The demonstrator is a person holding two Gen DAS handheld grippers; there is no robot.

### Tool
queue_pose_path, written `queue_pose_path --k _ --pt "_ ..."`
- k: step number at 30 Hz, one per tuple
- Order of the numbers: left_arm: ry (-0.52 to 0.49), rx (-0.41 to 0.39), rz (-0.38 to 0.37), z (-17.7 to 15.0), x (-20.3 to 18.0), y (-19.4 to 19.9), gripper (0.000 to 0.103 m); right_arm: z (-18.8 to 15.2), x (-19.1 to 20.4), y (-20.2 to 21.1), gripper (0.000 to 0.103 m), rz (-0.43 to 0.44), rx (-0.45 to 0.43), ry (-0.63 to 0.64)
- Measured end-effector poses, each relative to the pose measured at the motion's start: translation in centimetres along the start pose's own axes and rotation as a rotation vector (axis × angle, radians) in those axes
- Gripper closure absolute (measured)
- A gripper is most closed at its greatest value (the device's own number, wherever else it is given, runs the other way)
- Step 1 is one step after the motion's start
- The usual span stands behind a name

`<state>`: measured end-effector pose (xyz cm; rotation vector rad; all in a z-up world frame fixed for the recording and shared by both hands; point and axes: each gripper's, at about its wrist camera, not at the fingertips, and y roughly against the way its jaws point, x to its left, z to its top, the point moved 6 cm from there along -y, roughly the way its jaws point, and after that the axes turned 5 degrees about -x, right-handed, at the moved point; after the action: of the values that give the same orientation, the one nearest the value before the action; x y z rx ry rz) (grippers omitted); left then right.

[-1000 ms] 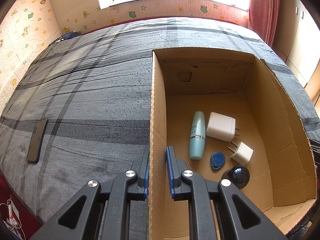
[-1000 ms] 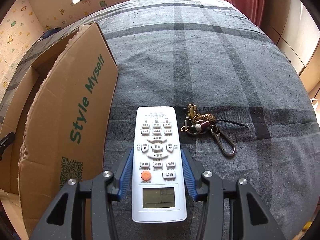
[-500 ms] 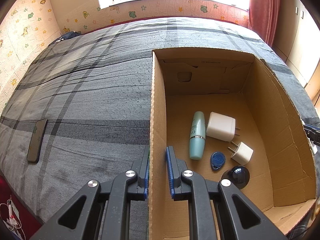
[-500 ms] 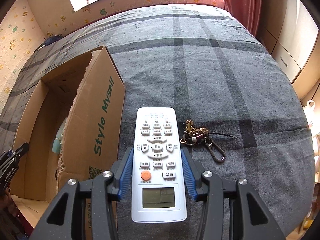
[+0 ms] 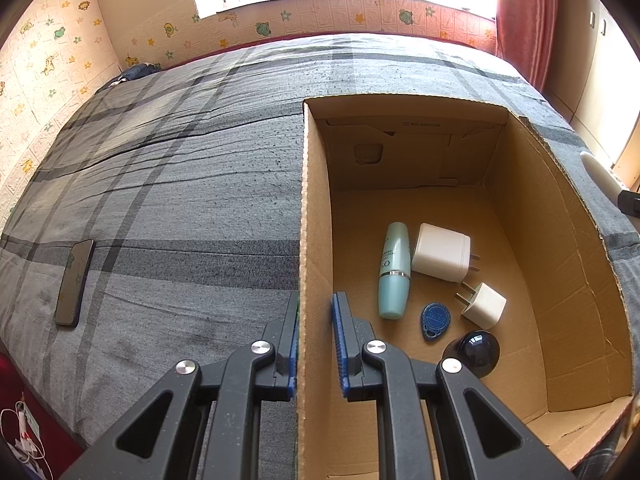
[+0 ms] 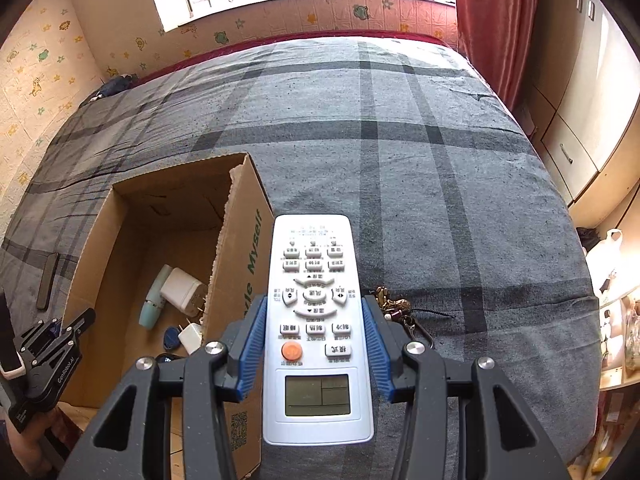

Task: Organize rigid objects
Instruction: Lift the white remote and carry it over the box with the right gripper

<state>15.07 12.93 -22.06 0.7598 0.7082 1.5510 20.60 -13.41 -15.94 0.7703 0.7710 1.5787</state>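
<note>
My right gripper (image 6: 316,338) is shut on a white remote control (image 6: 314,320) and holds it in the air above the bed, just right of the open cardboard box (image 6: 240,240). My left gripper (image 5: 316,344) is shut on the box's left wall (image 5: 310,240); it also shows in the right wrist view (image 6: 60,340). In the box lie a teal bottle (image 5: 394,270), a large white charger (image 5: 442,252), a small white plug (image 5: 484,304), a blue key fob (image 5: 435,319) and a dark round object (image 5: 474,352). A keychain (image 6: 394,308) lies on the bed, partly behind my right fingers.
A dark phone (image 5: 74,282) lies on the grey plaid bed (image 5: 180,200) left of the box. Wardrobe doors (image 6: 580,140) and a red curtain (image 6: 492,20) stand to the right. Walls close the bed at the back and left.
My right gripper has risen with the remote and swung left, so the box interior has come into its view. The left gripper stays on the box wall.
</note>
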Motion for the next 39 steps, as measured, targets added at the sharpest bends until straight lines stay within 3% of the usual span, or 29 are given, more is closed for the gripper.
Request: queue_pose_path --k 16,39 --pt "0.004 -0.001 -0.003 -0.1 0.1 0.0 0.088 3.3 8.2 0.6 0.053 0.100 -0.029 0.113" --pt "0.006 -0.001 -0.005 -0.1 0.1 0.0 0.088 -0.6 16.1 -6.6 0.053 0.148 0.142 0.238"
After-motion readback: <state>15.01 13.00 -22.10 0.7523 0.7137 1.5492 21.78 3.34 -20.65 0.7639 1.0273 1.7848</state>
